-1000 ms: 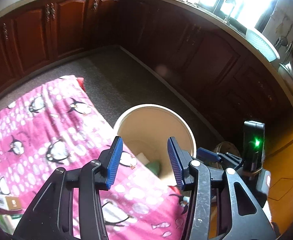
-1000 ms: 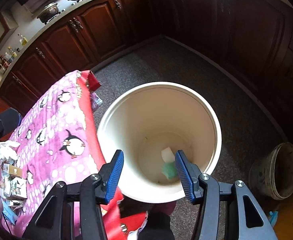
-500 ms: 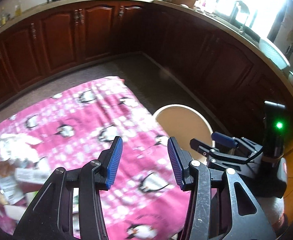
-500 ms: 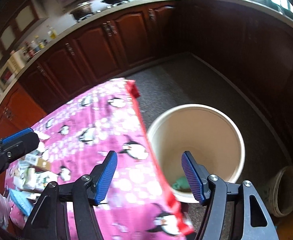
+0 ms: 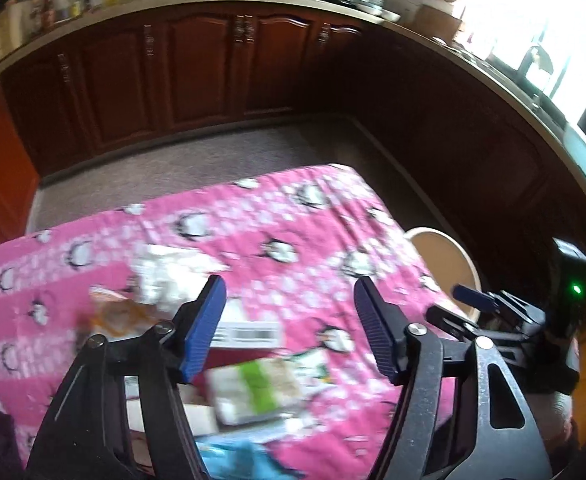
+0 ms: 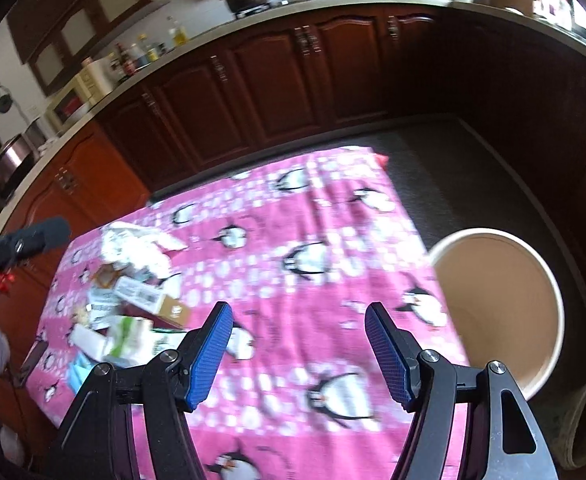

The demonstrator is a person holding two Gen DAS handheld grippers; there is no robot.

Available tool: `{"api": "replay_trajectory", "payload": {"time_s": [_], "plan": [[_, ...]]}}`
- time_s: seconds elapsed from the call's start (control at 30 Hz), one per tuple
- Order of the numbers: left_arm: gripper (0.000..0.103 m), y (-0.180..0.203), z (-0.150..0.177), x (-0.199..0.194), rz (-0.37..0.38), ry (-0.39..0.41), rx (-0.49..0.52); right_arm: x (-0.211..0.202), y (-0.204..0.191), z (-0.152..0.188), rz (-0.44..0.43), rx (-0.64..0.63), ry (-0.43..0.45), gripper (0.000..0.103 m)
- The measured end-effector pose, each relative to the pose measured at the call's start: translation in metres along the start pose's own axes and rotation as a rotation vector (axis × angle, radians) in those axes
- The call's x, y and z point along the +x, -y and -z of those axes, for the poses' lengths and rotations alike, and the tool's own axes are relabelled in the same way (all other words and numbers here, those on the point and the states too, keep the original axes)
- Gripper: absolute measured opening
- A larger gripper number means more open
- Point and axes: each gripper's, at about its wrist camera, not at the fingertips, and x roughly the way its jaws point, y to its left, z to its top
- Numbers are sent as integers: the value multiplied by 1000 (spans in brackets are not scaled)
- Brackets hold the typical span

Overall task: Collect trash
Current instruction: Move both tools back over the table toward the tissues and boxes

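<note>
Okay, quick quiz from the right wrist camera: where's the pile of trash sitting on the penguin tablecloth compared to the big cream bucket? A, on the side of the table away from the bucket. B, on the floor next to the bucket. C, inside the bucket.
A: the trash pile lies at the left side of the pink tablecloth, while the bucket stands on the floor off its right edge.

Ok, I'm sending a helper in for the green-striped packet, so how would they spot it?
Start at the table with the pink penguin cloth and go to the trash pile at the end farthest from the cream bin. On the pile's near side lies the green-striped packet, the only pale piece with a bright green band.
</note>
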Motion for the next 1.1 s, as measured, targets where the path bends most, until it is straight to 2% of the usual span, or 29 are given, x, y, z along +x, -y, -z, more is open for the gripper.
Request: {"api": "replay_trajectory", "payload": {"time_s": [0.17,0.33,0.73,0.77,0.83,0.87,0.9,1.1], "plan": [[68,-54,0,18,-21,-47,-69,17,-31,3,-32,-63,-40,66],[68,-85,3,49,-31,-100,-93,35,-55,5,-53,-115,-82,66],[69,-88,-3,126,-97,-193,7,64,-81,-8,-95,-171,-132,66],[67,-90,-3,134,-100,-205,8,67,-84,-10,-103,-180,-136,66],[45,-94,-4,148,-83,-228,5,71,-89,-12,-116,-193,-144,66],[22,-95,-5,150,-81,-235,4,75,-92,-14,-125,-200,-150,66],[18,-99,-8,153,-81,-237,-6,78,-95,-16,-134,-207,-154,66],[15,-129,-23,137,16,-167,-150,101,-115,-32,-192,-255,-178,66]]}}
